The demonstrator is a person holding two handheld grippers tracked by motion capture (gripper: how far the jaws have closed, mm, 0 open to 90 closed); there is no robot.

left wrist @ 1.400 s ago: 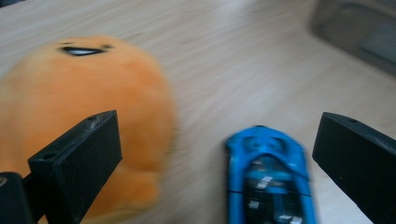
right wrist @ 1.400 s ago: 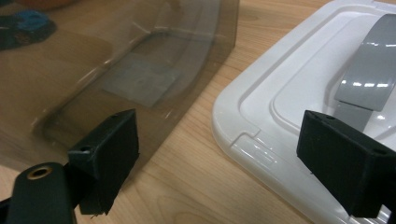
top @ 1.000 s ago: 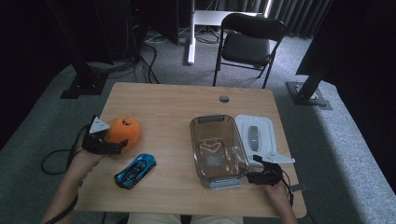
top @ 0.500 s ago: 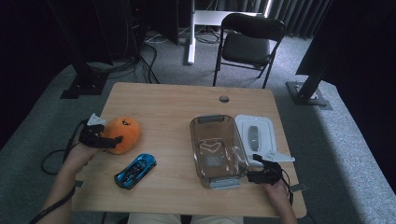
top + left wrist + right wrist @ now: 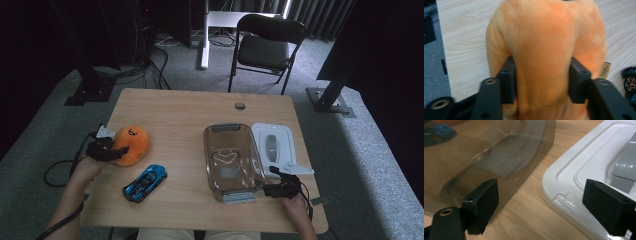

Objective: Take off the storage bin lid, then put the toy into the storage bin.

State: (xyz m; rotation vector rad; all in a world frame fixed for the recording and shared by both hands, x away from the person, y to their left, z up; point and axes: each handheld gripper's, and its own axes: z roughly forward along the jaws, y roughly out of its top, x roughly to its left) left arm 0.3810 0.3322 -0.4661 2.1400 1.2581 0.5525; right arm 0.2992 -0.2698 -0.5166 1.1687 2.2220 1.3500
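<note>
A: High view: we hold our left gripper (image 5: pixel 116 150) at the table's (image 5: pixel 190 107) left edge, its jaws having just been closing, now clamped on the orange plush toy (image 5: pixel 132 144) that sits on the wood. A blue toy car (image 5: pixel 145 182) lies just beside the plush, toward us. Our right gripper (image 5: pixel 280 189) rests near the front right corner, next to the clear brown bin (image 5: pixel 231 157), with the white lid (image 5: pixel 272 145) lying flat on the bin's right.

B: Left gripper view: we see both black pads (image 5: pixel 507 80) pressed into the plush toy (image 5: pixel 546 50), denting its orange fur on either side. The toy stands on the pale wooden table (image 5: pixel 461 32); a small paper tag (image 5: pixel 604 69) pokes out at its right, and the blue toy car (image 5: pixel 630 81) edges in beyond that.

A: Right gripper view: our right gripper (image 5: pixel 551 207) stands released, jaws wide apart with bare table (image 5: pixel 529 202) between them. One finger (image 5: pixel 484 200) sits against the outer wall of the clear brown bin (image 5: pixel 486 152); the other hangs in front of the white lid's (image 5: pixel 584 165) corner. Whether either touches, we cannot tell.
</note>
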